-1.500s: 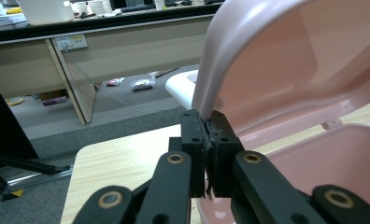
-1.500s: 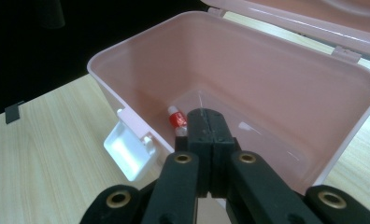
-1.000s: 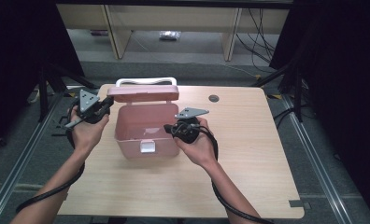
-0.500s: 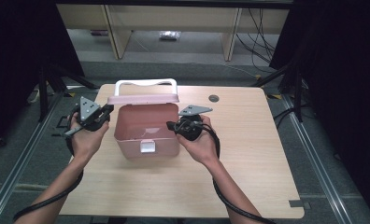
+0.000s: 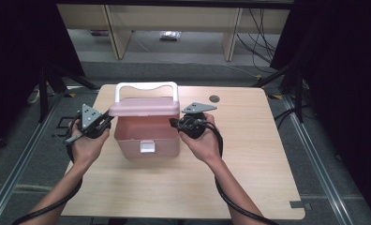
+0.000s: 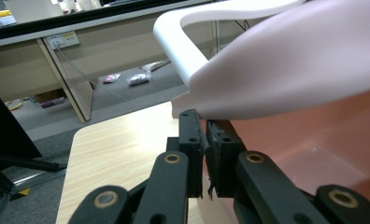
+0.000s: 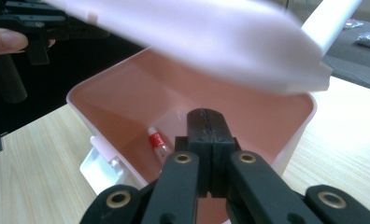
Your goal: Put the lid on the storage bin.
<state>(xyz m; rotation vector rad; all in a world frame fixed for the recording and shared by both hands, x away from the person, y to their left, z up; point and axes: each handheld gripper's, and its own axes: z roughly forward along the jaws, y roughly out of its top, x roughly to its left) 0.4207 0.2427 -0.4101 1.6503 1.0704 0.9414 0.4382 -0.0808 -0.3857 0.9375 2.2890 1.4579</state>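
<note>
A pink box point(image 5: 148, 138) stands on the wooden table point(image 5: 174, 187). Its pink lid point(image 5: 146, 107), with a white handle point(image 5: 146, 86), hangs half lowered over the opening. My left gripper point(image 5: 108, 118) is at the lid's left edge. In the left gripper view its jaws point(image 6: 205, 122) stand almost together, pinching the lid's lower edge point(image 6: 276, 79). My right gripper point(image 5: 174, 123) is shut with nothing in it at the box's right rim. Its jaws point(image 7: 206, 114) point into the box, where a small tube with a red cap point(image 7: 158, 143) lies on the bottom.
A white latch point(image 5: 147, 147) hangs on the box's front. A dark round grommet point(image 5: 214, 98) sits in the table top behind the right hand. Desk legs and cables stand on the floor beyond the table's far edge. Bare wood lies in front of the box.
The lid has swung down from nearly upright to almost level over the box. My left gripper has sunk with it. The right gripper has stayed at the right rim.
</note>
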